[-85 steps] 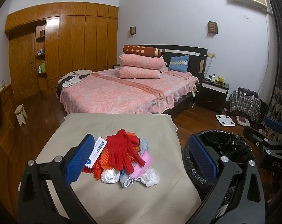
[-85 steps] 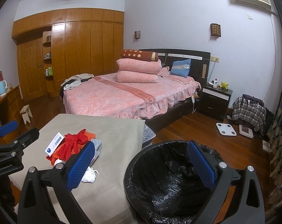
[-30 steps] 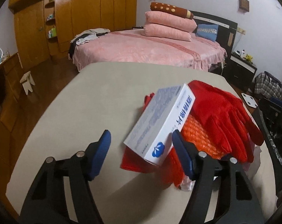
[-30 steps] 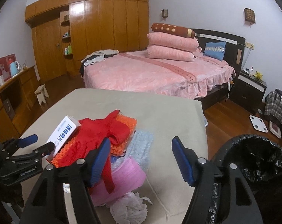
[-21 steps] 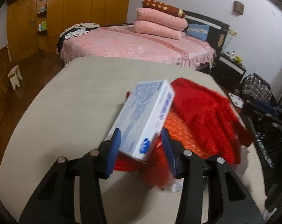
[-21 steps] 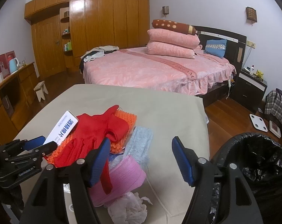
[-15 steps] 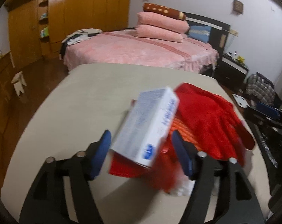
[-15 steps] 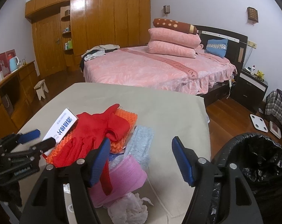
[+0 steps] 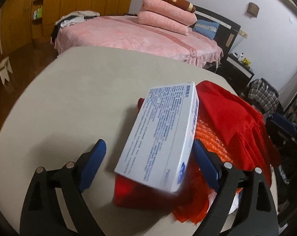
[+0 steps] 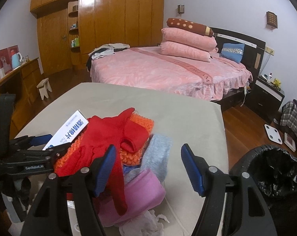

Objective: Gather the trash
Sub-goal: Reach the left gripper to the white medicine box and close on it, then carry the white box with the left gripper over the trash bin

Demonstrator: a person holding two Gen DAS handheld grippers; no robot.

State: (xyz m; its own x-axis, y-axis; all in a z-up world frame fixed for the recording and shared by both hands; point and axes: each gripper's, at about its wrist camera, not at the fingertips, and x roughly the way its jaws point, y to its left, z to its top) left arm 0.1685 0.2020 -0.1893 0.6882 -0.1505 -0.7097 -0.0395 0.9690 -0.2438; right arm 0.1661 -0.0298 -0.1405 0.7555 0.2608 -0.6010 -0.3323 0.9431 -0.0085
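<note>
— While the table [image 10: 197,114] carries the heap, where's the bin [image 10: 274,169]?
— Right of it, on the floor.
— And the box [image 9: 164,137]?
— Tilted on red gloves [image 9: 231,118], between the left gripper [image 9: 148,157] fingers, spread wide, not clamped.
— Right gripper [image 10: 148,167]?
— Wide apart, holding nothing, above the heap.

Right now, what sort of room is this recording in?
A home bedroom: a pink-covered bed with stacked pillows, a wooden built-in wardrobe and a nightstand.
</note>
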